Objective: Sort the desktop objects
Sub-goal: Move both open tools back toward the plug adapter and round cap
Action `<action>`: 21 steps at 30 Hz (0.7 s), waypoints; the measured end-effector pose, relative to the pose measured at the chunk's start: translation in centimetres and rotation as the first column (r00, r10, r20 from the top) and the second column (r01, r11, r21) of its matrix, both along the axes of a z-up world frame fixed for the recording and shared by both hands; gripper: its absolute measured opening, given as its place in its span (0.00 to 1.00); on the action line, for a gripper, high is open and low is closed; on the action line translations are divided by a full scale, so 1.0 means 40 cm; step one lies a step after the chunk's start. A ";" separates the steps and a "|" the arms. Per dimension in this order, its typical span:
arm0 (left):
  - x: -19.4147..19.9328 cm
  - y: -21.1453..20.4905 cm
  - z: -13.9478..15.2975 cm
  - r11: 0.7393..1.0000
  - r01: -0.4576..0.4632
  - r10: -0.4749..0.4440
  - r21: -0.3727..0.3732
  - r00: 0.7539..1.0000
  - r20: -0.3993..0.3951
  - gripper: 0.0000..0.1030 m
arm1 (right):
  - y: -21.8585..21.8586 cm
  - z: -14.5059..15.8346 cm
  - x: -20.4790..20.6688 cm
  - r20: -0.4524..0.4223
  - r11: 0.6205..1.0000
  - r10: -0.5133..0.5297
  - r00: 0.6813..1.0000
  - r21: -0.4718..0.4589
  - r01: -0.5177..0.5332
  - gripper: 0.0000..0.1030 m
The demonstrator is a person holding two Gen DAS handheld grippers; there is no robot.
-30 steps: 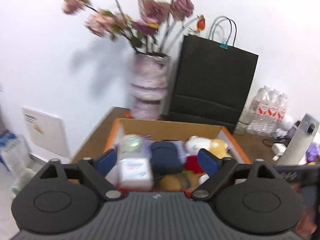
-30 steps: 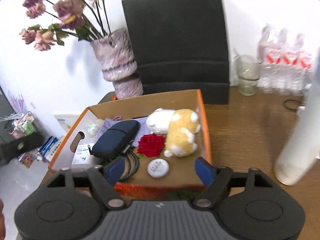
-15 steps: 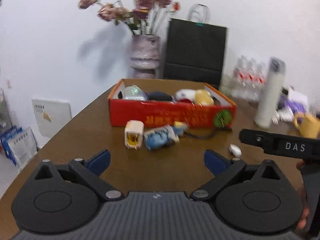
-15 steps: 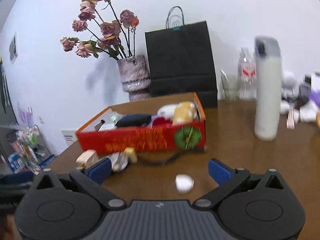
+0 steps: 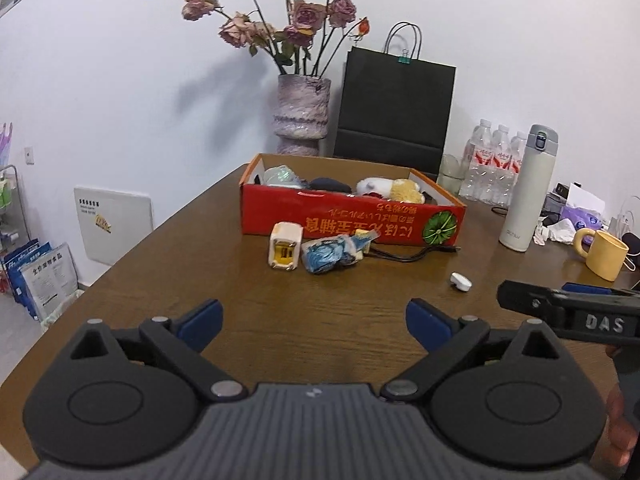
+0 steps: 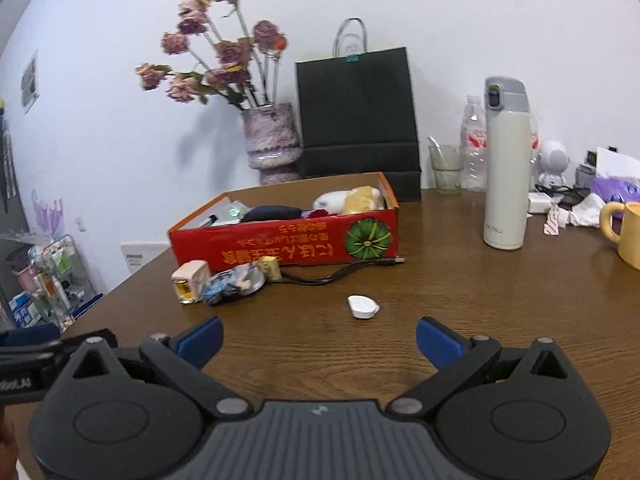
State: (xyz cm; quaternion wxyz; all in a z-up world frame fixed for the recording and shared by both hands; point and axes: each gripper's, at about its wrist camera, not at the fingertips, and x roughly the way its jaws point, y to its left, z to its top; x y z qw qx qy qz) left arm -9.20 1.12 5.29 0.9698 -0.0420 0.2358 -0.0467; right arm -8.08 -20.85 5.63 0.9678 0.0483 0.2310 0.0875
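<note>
Red box (image 5: 352, 220) beyond both spread claws, white figurine (image 6: 554, 162) only in right view

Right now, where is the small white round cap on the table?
The small white round cap lies alone on the brown wooden table, in front of the red cardboard box and just past its black cable, nearer the right tongs.

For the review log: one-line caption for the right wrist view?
Open right gripper hovers over wooden table, facing small white cap and red cardboard box.
</note>
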 end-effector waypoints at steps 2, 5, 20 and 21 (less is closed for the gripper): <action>0.001 0.007 -0.008 1.000 -0.007 0.007 0.001 1.000 -0.012 0.94 | 0.010 -0.004 -0.010 -0.003 1.000 0.012 1.000 -0.016 -0.012 0.97; 0.011 0.015 -0.018 1.000 -0.009 0.009 -0.003 0.999 -0.039 0.91 | 0.028 -0.014 -0.006 -0.026 0.999 0.027 0.999 -0.039 -0.028 0.92; 0.271 0.026 -0.014 0.999 0.023 -0.021 0.040 0.998 -0.052 0.77 | 0.114 -0.043 0.189 -0.117 0.990 0.139 0.983 -0.013 -0.141 0.56; 0.305 0.029 -0.019 0.999 0.023 -0.021 0.037 0.998 -0.065 0.76 | 0.121 -0.041 0.214 -0.119 0.989 0.148 0.982 0.001 -0.149 0.56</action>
